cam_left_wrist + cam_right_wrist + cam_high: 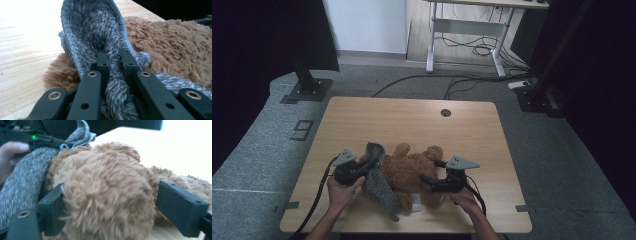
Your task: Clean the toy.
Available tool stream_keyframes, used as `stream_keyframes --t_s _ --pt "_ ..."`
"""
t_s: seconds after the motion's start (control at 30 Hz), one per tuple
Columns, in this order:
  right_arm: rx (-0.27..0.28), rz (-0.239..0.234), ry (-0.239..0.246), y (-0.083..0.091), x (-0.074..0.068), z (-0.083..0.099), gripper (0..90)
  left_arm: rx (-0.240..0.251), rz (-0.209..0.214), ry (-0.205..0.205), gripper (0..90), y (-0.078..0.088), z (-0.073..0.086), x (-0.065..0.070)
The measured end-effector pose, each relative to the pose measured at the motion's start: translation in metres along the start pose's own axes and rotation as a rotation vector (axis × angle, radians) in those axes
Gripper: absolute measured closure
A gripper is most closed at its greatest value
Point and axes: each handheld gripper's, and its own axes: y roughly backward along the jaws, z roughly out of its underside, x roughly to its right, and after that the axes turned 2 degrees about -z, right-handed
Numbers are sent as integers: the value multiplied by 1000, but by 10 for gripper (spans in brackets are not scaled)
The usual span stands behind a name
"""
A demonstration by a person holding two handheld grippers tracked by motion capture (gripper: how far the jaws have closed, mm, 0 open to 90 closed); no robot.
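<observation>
1 brown plush teddy bear (pixel 412 172) lies on the wooden table (pixel 412 120), in the lower centre of the high view. Its long axis runs roughly from the lower middle of that frame up towards the centre right, where its rounded end (pixel 432 152) lies. 1 grey knitted garment (pixel 379 187) lies along the bear's left flank, its long axis slanting from the upper left near the left gripper down to a narrow tip at the lower centre.

The left gripper (pixel 362 167), held in the person's left hand (pixel 339 192), sits at the bear's left side. In the left gripper view its 2 jaws stand nearly together, pinching a fold of the grey knit, whose open hemmed edge (pixel 117 17) rises above the fingertips (pixel 103 60) towards the top centre of the frame, with brown fur to the right and lower left.

The right gripper (pixel 432 180), held in the right hand (pixel 464 200), sits at the bear's right side. In the right gripper view its 2 jaws stand wide apart with a rounded mass of the bear's fur (pixel 107 195) between them. The left finger (pixel 51 207) lies against the fur, while the right finger (pixel 182 206) stands just beside it; whether it touches cannot be told. The grey knit shows at the left edge of that frame.
</observation>
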Motion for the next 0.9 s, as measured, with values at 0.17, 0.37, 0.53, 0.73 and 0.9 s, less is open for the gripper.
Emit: stream_keyframes --t_s 0.17,0.37,0.53,0.73,0.9 --pt "-140 -21 -38 -23 7 -8 93 3 4 -2 807 0 1 2" --pt "-199 -8 -14 -42 2 -5 254 11 16 14 806 -2 1 1" --pt "-153 17 69 -37 -2 -3 474 33 15 19 804 -4 -2 1" --pt "-37 147 158 -40 -2 -7 543 53 -27 8 800 -15 -17 -2" --pt "47 213 245 -45 4 -17 543 65 -17 51 796 -28 -40 -13"
